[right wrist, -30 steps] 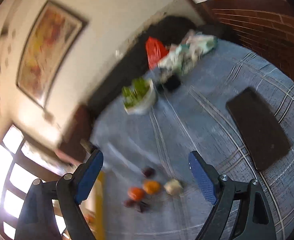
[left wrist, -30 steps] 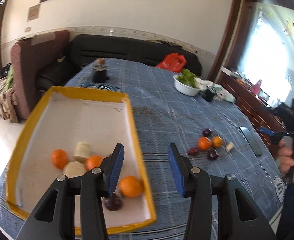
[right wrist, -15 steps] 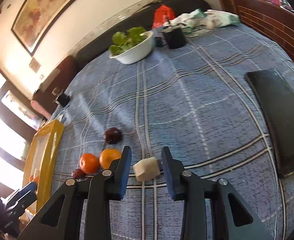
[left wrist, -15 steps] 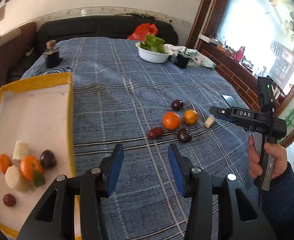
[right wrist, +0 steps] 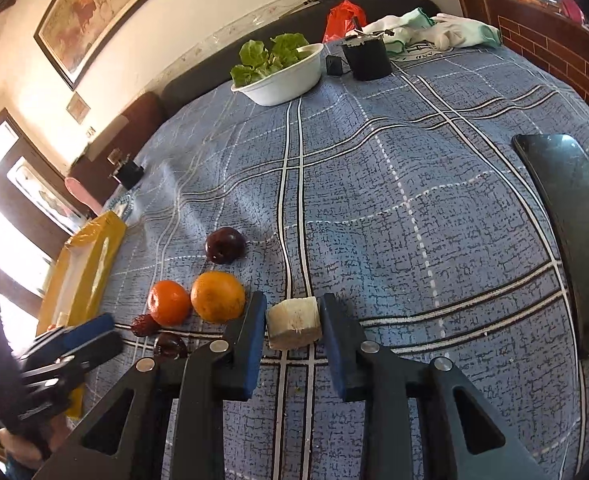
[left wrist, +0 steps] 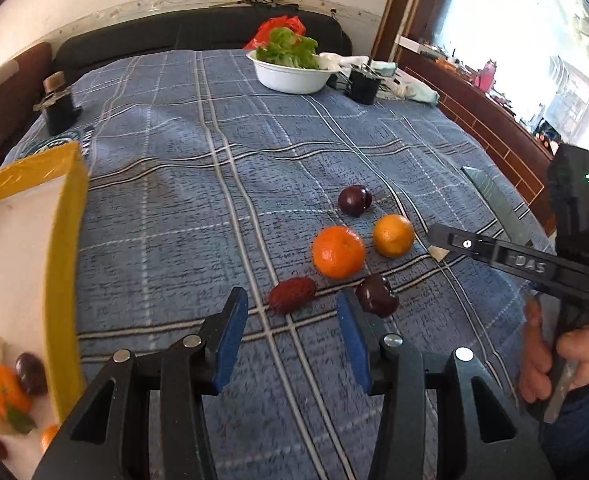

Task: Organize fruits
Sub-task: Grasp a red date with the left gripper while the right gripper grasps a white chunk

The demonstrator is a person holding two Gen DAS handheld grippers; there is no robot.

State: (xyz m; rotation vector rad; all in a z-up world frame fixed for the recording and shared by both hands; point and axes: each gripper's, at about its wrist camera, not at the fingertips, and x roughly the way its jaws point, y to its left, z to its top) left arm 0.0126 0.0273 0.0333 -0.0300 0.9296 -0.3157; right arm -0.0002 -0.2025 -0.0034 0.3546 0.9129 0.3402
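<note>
The pale fruit chunk [right wrist: 293, 322] sits on the blue plaid tablecloth [right wrist: 414, 220], pinched between the blue pads of the right gripper [right wrist: 293, 320] and not visibly lifted.

Just to its left lie the loose pieces: two oranges [right wrist: 217, 297] [right wrist: 169, 303], a dark plum [right wrist: 224, 245] behind them, a red date [right wrist: 144, 325] and a second dark plum [right wrist: 170, 345] nearer the camera.

The left gripper [left wrist: 292, 312] hovers over the date [left wrist: 292, 295]. Its jaws are closing slightly, nothing is gripped, and the near plum [left wrist: 376, 295] lies just outside its right finger.

The yellow-rimmed tray [left wrist: 64, 248] at the table's left edge already holds several pieces (oranges, a dark plum and pale chunks).

Judged status: partly done. Six pieces are outside the tray and one of them is secured.

The bowl of lettuce [left wrist: 292, 74] and the dark flat slab [right wrist: 570, 236] are not involved.
</note>
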